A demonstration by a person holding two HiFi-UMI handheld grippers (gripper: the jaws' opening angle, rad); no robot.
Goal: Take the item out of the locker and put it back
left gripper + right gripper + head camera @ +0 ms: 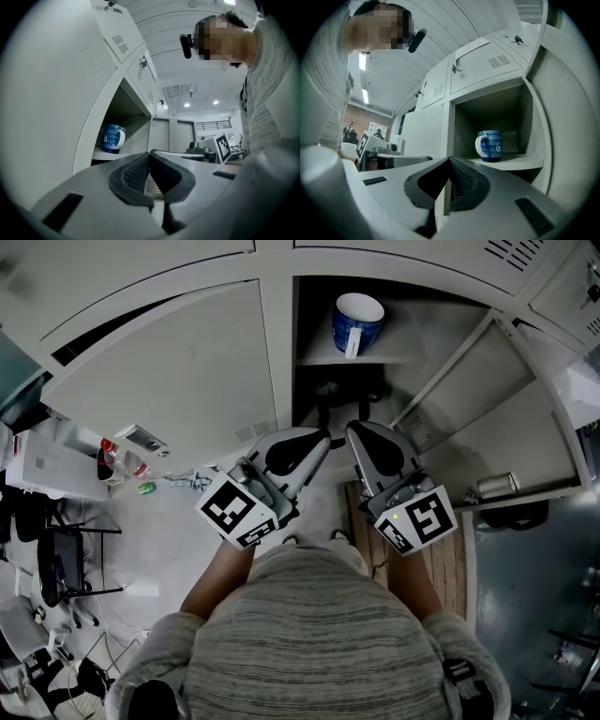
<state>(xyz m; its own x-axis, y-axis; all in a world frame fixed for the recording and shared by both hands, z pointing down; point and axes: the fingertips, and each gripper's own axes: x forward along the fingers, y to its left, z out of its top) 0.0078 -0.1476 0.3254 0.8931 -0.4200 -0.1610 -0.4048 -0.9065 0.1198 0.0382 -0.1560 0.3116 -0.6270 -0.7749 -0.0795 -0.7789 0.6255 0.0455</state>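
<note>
A blue mug [358, 322] with a white inside stands upright on the shelf [384, 359] of the open locker, its handle toward me. The same mug [112, 138] shows in the left gripper view, and the mug [490, 146] shows again in the right gripper view. My left gripper [322, 439] and right gripper [354, 430] are side by side below the shelf, well short of the mug. The left gripper [150, 153] has its pads touching with nothing between them. The right gripper [449, 161] is likewise shut and empty.
The locker's door [511, 432] is swung open to the right. A closed locker door [178, 371] is on the left. A wooden board [452, 563] lies on the floor at the right. A table [52, 470] with bottles and chairs stands far left.
</note>
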